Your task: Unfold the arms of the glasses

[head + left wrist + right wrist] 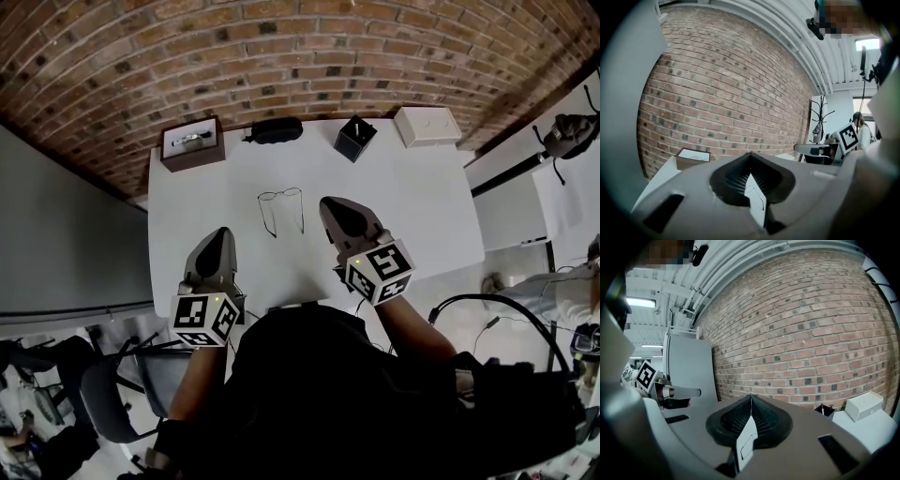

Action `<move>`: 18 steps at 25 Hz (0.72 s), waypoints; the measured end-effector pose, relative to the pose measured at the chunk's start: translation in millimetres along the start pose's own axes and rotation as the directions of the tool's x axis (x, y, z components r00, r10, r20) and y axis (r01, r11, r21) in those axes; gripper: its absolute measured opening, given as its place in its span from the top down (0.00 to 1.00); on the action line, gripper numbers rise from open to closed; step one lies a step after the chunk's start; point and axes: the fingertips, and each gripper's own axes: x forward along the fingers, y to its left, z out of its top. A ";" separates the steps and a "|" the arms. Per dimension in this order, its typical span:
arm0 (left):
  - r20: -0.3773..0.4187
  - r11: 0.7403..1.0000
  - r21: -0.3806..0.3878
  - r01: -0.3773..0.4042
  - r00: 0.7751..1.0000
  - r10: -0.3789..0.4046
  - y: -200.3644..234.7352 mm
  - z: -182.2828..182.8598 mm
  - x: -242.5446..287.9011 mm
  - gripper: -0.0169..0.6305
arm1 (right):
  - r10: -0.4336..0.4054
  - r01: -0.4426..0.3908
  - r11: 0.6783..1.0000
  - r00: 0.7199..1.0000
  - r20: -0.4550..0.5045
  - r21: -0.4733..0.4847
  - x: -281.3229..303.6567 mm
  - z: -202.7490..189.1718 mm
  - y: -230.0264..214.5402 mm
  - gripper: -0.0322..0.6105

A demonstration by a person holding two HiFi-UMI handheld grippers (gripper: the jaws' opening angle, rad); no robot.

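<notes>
Glasses lie arms-out on the white table as I hold left gripper and right gripper nearer, both jaws pressed together, empty.

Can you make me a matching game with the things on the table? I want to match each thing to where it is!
Things:
1. glasses
2. brown box
3. white box
4. black case

Places, as the head view shows them:
A. far right corner of the table
B. middle of the table
C. far left corner of the table
D. far edge, between the brown box and the small black box

Right pairs: 1-B, 2-C, 3-A, 4-D.
</notes>
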 end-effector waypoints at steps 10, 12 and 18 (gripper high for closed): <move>0.048 0.998 0.058 0.001 0.999 -0.003 -1.7 19.4 -14.7 0.96 | -0.074 0.075 0.997 0.996 0.054 -0.026 -13.7 14.0 -4.5 0.94; 0.052 0.998 0.055 -0.004 0.999 0.001 -1.3 21.2 -16.2 0.96 | -0.084 0.086 0.996 0.995 0.055 -0.032 -15.3 13.9 -5.4 0.94; 0.062 0.998 0.055 -0.004 0.998 0.000 -2.3 24.9 -16.9 0.96 | -0.087 0.090 0.995 0.994 0.063 -0.038 -16.7 20.1 -5.2 0.94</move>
